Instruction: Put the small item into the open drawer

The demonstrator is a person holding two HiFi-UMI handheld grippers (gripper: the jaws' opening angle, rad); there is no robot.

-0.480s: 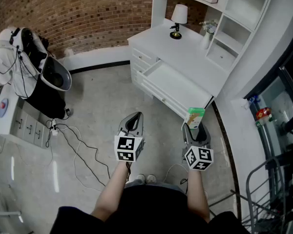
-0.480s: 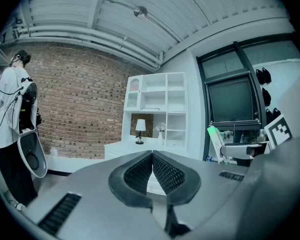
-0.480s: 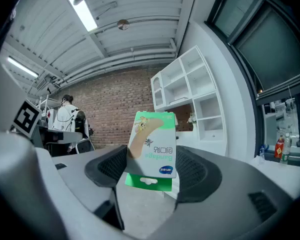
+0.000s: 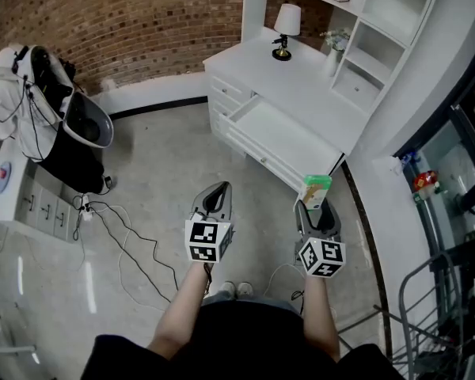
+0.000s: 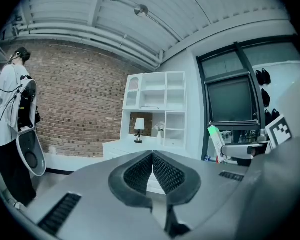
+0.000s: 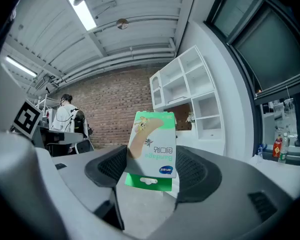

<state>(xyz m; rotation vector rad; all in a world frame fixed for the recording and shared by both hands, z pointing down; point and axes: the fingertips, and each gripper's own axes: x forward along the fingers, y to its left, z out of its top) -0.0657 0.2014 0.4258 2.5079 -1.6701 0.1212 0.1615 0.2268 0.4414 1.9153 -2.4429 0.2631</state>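
My right gripper (image 4: 315,209) is shut on a small green-and-white bandage box (image 4: 316,190), held upright between its jaws; the box (image 6: 151,150) fills the middle of the right gripper view. The white desk (image 4: 301,81) stands ahead with its wide drawer (image 4: 289,138) pulled open toward me and nothing visible inside. The box hangs just short of the drawer's near right corner. My left gripper (image 4: 214,199) is shut with nothing in it, its pads (image 5: 152,172) touching, held over the floor left of the right one.
A table lamp (image 4: 286,27) and a small vase (image 4: 333,60) stand on the desk top, under white shelves (image 4: 380,22). A black office chair (image 4: 79,137) with a white jacket stands at left. Cables (image 4: 119,236) trail on the floor. A metal cart (image 4: 451,307) stands at right.
The desk and drawer have shifted very slightly up and left in the head view. Both grippers hold as before.
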